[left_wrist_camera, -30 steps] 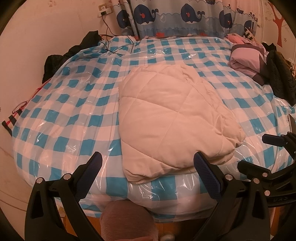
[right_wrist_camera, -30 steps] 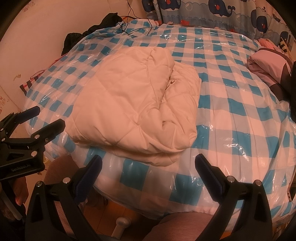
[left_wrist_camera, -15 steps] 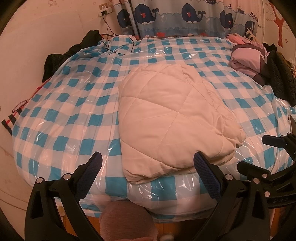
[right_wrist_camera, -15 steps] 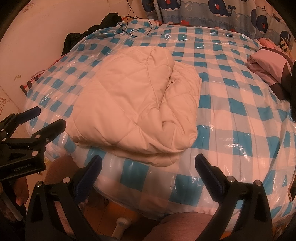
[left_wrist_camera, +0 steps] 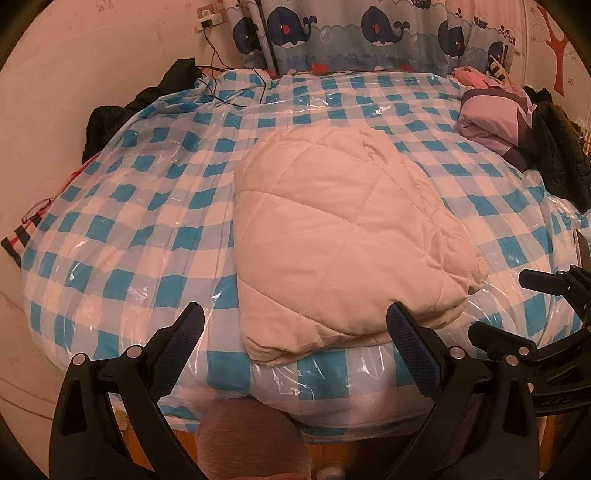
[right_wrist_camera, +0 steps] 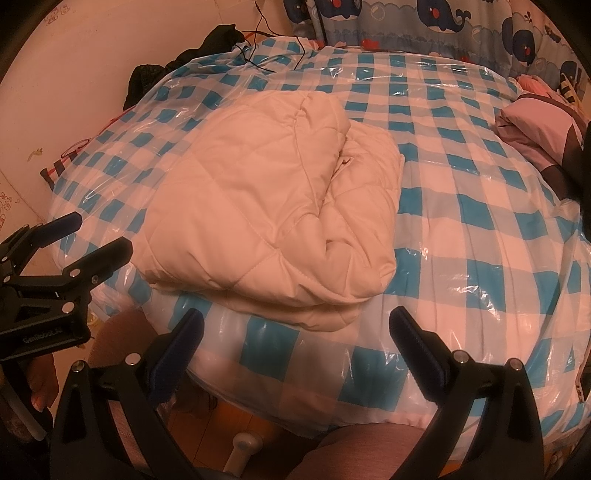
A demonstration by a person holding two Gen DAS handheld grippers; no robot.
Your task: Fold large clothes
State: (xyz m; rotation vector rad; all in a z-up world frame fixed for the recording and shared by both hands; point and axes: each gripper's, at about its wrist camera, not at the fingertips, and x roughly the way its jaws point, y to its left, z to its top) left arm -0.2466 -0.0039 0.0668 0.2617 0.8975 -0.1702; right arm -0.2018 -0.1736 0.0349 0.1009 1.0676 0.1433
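A cream quilted jacket lies folded into a compact bundle near the front edge of a bed covered in blue-checked plastic. Folding looks essentially finished. The left gripper and right gripper hover spread apart, holding nothing. The left gripper's body reads "GenRobot.AI".

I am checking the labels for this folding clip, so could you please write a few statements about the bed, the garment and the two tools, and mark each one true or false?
1. The cream quilted garment lies folded on the checked bed cover. True.
2. The left tool is shut on the garment. False: it is open, holding nothing.
3. The right tool is open and empty. True.
4. The whale-print curtain lies spread over the garment. False: it hangs behind the bed.
5. A pink folded item sits at the bed's far right. True.
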